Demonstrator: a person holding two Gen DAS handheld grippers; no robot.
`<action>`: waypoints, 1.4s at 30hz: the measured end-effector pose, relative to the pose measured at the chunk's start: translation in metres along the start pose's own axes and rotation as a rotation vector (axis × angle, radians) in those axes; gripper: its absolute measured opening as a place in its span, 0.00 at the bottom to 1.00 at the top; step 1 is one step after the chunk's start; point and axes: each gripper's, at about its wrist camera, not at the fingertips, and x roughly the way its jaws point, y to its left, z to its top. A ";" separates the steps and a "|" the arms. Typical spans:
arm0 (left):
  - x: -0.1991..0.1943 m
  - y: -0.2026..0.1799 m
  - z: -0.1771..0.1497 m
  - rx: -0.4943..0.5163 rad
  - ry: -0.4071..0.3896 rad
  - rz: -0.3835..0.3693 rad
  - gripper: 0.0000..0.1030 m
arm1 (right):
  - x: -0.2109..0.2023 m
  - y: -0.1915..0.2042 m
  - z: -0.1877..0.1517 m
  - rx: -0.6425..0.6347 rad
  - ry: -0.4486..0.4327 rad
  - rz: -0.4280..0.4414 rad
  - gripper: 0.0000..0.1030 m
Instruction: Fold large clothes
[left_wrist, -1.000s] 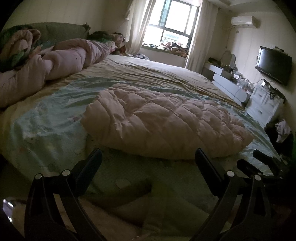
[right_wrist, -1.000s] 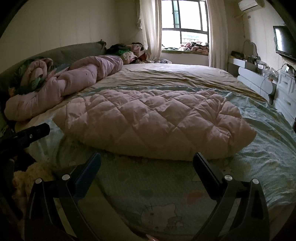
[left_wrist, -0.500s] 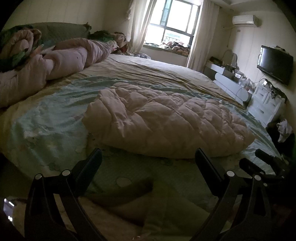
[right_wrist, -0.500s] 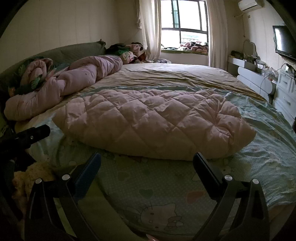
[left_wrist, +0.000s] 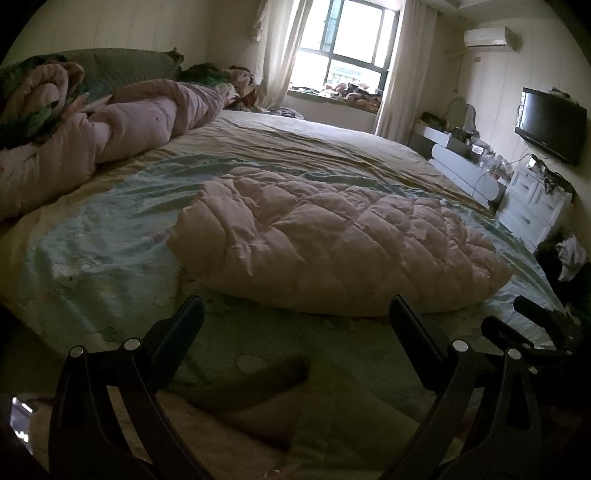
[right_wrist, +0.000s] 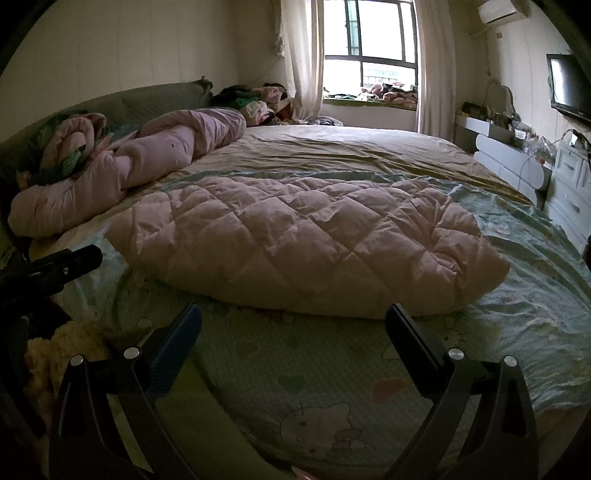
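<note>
A pale pink quilted padded garment (left_wrist: 332, 240) (right_wrist: 306, 243) lies folded into a broad puffy bundle on the bed's light green cartoon-print sheet (left_wrist: 92, 258) (right_wrist: 332, 369). My left gripper (left_wrist: 295, 314) is open and empty, a short way in front of the garment's near edge. My right gripper (right_wrist: 293, 321) is also open and empty, just short of that near edge. Each gripper shows in the other's view: the right gripper (left_wrist: 532, 325) at the far right, the left gripper (right_wrist: 62, 266) at the far left.
A rolled pink duvet (right_wrist: 147, 166) and a green headboard (right_wrist: 147, 99) line the left side of the bed. White drawers (left_wrist: 539, 206), a wall television (left_wrist: 550, 125) and a window (right_wrist: 369, 55) lie to the right and back. A yellowish fluffy thing (right_wrist: 55, 362) sits low left.
Both views have shifted slightly, with the garment a little higher and nearer in the frame. The grippers stay open and the garment lies as before.
</note>
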 end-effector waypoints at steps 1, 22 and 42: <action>0.000 0.000 0.000 0.001 -0.001 0.002 0.91 | 0.000 0.000 0.000 -0.001 -0.001 0.001 0.96; 0.001 0.003 -0.003 0.018 0.013 0.041 0.91 | -0.001 0.000 -0.002 -0.009 0.001 0.001 0.96; 0.008 0.014 -0.009 0.002 0.063 0.067 0.91 | 0.004 -0.011 -0.008 0.022 0.043 -0.002 0.96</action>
